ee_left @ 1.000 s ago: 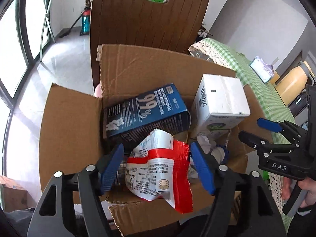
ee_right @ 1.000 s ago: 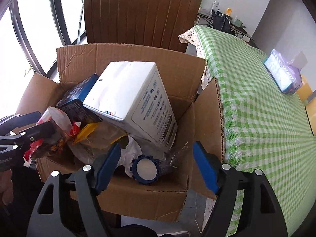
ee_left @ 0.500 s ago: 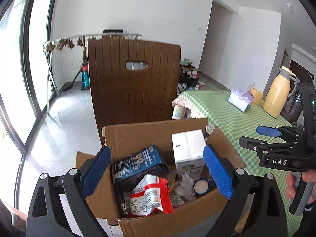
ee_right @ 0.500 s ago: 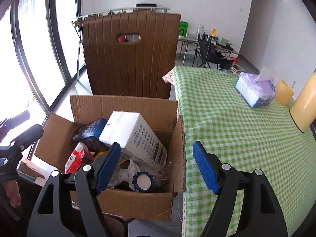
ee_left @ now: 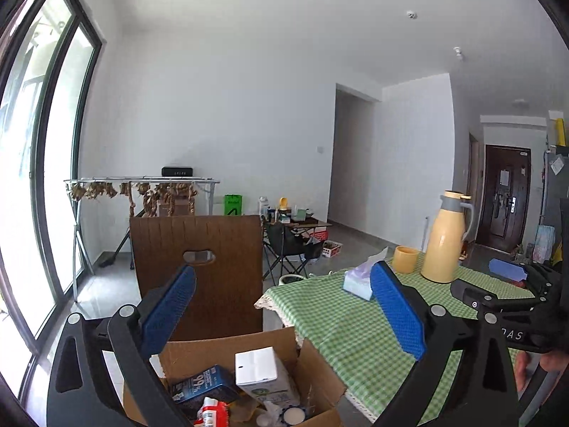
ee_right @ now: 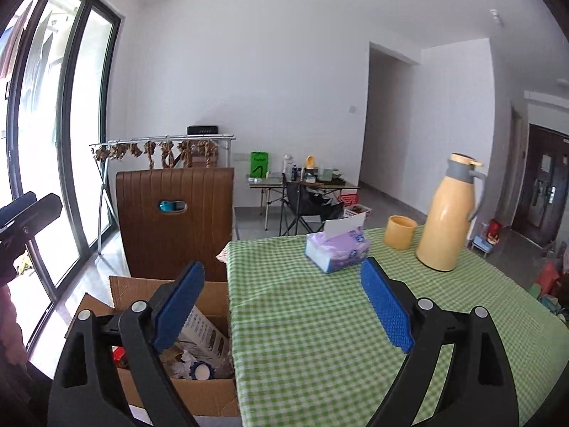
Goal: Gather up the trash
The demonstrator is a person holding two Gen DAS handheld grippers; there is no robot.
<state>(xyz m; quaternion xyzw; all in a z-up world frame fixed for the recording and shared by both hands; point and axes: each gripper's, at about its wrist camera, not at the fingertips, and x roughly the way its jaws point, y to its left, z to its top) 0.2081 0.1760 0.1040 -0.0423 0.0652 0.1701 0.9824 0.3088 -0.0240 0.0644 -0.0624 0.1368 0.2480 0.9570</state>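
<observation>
The box (ee_left: 313,373) of trash sits on the floor beside the table (ee_left: 338,323), low in both views, its flaps open. Inside lie a white carton (ee_left: 261,373), a blue carton (ee_left: 204,388), a red-and-white wrapper (ee_left: 213,411) and a blue-rimmed lid (ee_left: 291,416). A second ago the wrapper hung between the left gripper's fingers right over the box; now it lies among the other trash and both cameras have lifted away, so the room and tabletop fill the frames. I judge that drop done, and the pullback suggests the collecting is at or near its end: the bare cloth shows no loose litter, only a tissue pack (ee_right: 336,251), a cup (ee_right: 400,231) and a flask (ee_right: 448,213), which look like things to keep.

The left gripper (ee_left: 281,316) is spread wide, holding nothing and touching nothing, raised above the box's near edge. The right gripper (ee_right: 281,307) is equally wide and empty, hanging over the table's edge with its left finger (ee_right: 177,306) above the box. Seen from the left view, it stays clear of the table
</observation>
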